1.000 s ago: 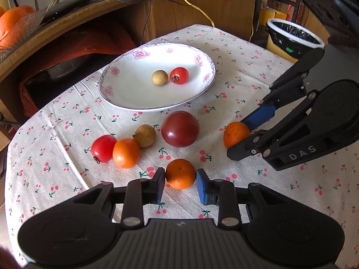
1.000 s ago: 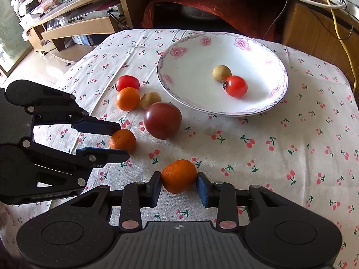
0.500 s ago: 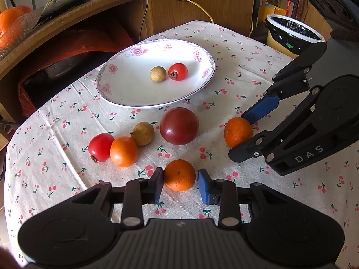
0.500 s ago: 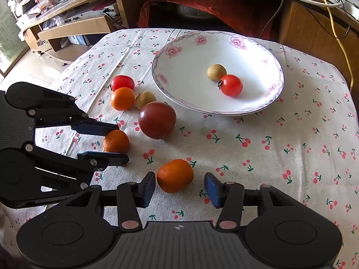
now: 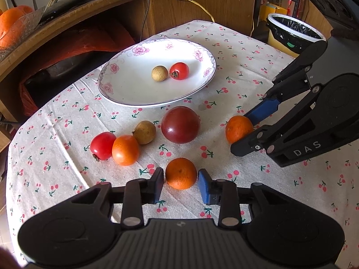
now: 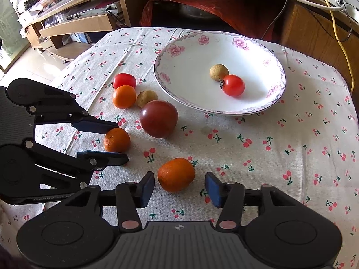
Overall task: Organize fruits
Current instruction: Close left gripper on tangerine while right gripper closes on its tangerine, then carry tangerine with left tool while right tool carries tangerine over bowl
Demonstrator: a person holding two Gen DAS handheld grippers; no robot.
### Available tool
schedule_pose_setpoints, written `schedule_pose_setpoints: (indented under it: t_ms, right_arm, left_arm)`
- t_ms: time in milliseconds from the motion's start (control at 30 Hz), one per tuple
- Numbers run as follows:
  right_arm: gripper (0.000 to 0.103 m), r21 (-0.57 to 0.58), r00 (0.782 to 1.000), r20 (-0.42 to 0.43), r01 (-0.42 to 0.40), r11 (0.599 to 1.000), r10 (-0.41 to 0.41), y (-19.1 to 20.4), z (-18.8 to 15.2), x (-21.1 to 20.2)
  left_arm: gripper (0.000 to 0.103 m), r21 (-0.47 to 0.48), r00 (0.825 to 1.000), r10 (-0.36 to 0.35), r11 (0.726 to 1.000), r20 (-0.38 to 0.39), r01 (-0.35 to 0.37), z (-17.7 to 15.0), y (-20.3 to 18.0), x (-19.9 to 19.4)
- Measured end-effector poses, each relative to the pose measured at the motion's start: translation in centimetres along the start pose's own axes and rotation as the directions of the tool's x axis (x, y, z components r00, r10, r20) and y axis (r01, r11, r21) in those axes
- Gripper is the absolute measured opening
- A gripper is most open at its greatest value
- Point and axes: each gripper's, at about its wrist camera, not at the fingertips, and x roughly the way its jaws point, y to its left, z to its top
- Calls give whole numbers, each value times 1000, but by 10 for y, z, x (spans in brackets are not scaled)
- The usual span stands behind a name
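Our left claw (image 5: 180, 182) stood spread, a small orange (image 5: 181, 173) lying on the cloth between its two fingers with a narrow gap on each side, so it pinched nothing. Our right claw (image 6: 179, 186) was spread wider still, its fingers well clear of a second orange (image 6: 176, 174) that sat on the cloth between them.

From the left camera we saw that right claw (image 5: 241, 134) reaching in from the side, its fingers bracketing the second orange (image 5: 239, 128). From the right camera the left claw (image 6: 119, 141) did the same around the first orange (image 6: 116, 139).

Just beyond the oranges lay a large dark red fruit (image 5: 180, 124). Beside it sat a brown fruit (image 5: 144, 132), touching an orange tomato (image 5: 125, 150), which in turn touched a red tomato (image 5: 102, 145).

Farther out stood a white flowered plate (image 5: 125, 89) with a small brown fruit (image 5: 159, 73) and a red tomato (image 5: 179, 71) side by side in it, the two appearing to touch. Everything rested on a cherry-print tablecloth (image 5: 258, 71). Past the table's far corner stood a bin (image 5: 291, 33) lined with a black bag.
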Motion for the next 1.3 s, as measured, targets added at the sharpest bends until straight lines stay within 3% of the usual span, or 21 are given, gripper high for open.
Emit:
schedule_pose_setpoints:
  t_ms: [100,633,1300]
  right_arm:
    - [29,7,1000,2,-8,1000,8,0,0,-1]
    - [28,-4,1000,2,-3,1000,3,4,0,-3]
    - [29,15,997,74,11,1000,-12,5,10,-21]
  left_arm:
    - [39,-1,1000,0,1000,-2,0,1,0,0]
    - [39,-3,1000,-13,1000,25,13,8,-2,-7]
    - [38,-5,996,19,1000,83,-18,31,1,-18]
